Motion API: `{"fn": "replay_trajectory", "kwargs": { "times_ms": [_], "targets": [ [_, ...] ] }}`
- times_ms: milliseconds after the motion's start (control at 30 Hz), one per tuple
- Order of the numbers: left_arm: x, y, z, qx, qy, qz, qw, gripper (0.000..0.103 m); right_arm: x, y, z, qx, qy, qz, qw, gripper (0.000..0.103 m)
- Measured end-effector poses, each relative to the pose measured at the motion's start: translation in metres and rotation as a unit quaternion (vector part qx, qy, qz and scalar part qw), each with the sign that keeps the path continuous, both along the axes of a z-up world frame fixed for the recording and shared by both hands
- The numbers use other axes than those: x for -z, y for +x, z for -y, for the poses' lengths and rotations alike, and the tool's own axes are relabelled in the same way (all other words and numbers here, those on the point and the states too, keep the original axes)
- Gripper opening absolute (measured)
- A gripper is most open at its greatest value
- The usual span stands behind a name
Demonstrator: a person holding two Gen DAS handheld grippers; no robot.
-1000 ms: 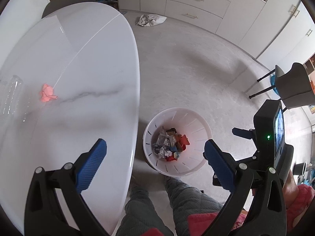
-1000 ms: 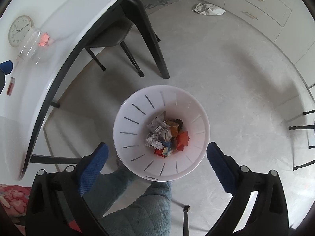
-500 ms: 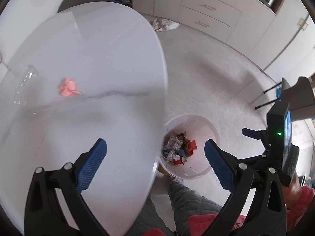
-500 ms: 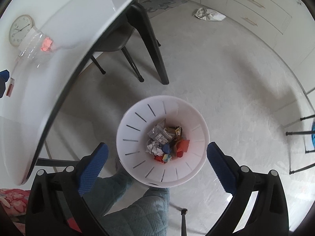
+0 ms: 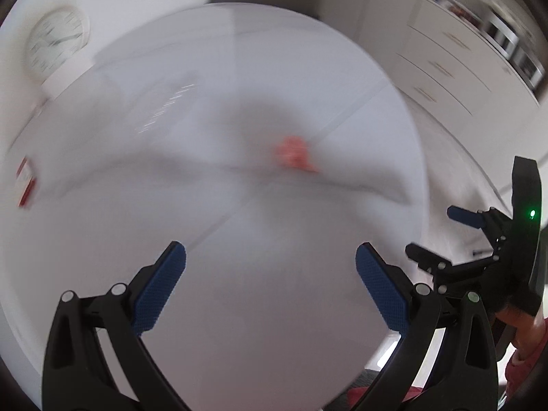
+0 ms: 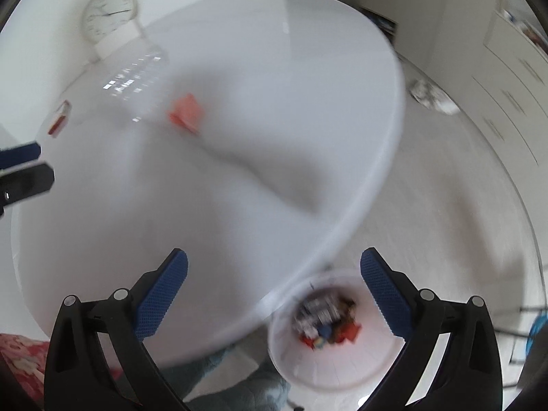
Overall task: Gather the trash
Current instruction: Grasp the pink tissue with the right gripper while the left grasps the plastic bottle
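Note:
A crumpled pink paper [image 5: 294, 153] lies near the middle of the white marble table [image 5: 239, 308]; it also shows in the right wrist view [image 6: 185, 113]. A clear plastic bottle [image 6: 137, 72] lies on the table beyond it. My left gripper [image 5: 270, 281] is open and empty over the table's near part. My right gripper [image 6: 274, 287] is open and empty over the table's edge. The white trash bin [image 6: 328, 373] stands on the floor below it, holding several scraps. Both views are blurred.
A small red and white packet [image 5: 26, 181] lies at the table's left edge. A white clock [image 6: 109, 12] stands at the far side. White drawers [image 5: 455, 68] line the right wall. A crumpled bag [image 6: 431, 96] lies on the floor.
Both grippers have swung up and left from the bin toward the table. The pink paper now sits ahead of the left gripper. Both stay open.

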State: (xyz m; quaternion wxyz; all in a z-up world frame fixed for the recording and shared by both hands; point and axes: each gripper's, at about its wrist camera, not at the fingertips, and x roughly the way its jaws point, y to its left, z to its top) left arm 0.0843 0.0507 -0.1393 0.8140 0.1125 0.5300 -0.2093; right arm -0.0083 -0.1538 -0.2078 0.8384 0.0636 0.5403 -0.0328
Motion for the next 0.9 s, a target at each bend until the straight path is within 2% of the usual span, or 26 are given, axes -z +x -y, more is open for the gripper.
{"fn": "replay_trajectory", "kwargs": {
  "times_ms": [167,300,500,533,600,633,700,733,800,900],
  "targets": [
    [0.004,0.026,-0.047,-0.056,-0.009,-0.009,0.9984,0.095,0.002,0.058,-0.033,-0.031,-0.003,0.003,0.999,0.1],
    [0.008,0.045,-0.075,-0.081,-0.014,-0.014,0.9965,0.095,0.008,0.099,-0.055,-0.046,-0.005,0.002,0.999,0.1],
    [0.023,0.077,-0.102,-0.109,-0.019,-0.026,0.9935,0.095,0.019,0.133,-0.071,-0.058,-0.028,-0.001,0.998,0.098],
    [0.027,0.08,-0.102,-0.112,-0.019,-0.028,0.9931,0.095,0.021,0.137,-0.072,-0.061,-0.031,-0.005,0.998,0.094],
    [0.031,0.084,-0.106,-0.116,-0.019,-0.03,0.9926,0.095,0.026,0.143,-0.072,-0.061,-0.027,-0.017,0.998,0.078],
    [0.032,0.082,-0.106,-0.117,-0.02,-0.031,0.9924,0.095,0.029,0.145,-0.07,-0.06,-0.022,-0.025,0.998,0.073],
    [0.034,0.082,-0.11,-0.121,-0.022,-0.031,0.9919,0.095,0.031,0.147,-0.068,-0.057,-0.018,-0.033,0.998,0.055],
    [0.034,0.081,-0.108,-0.121,-0.023,-0.031,0.9919,0.095,0.03,0.146,-0.066,-0.055,-0.02,-0.032,0.998,0.051],
    [0.035,0.083,-0.107,-0.12,-0.023,-0.029,0.9921,0.095,0.03,0.145,-0.065,-0.061,-0.022,-0.036,0.997,0.035],
    [0.036,0.091,-0.107,-0.109,-0.021,-0.024,0.9936,0.095,0.026,0.143,-0.064,-0.068,-0.024,-0.033,0.997,0.035]
  ]
}}
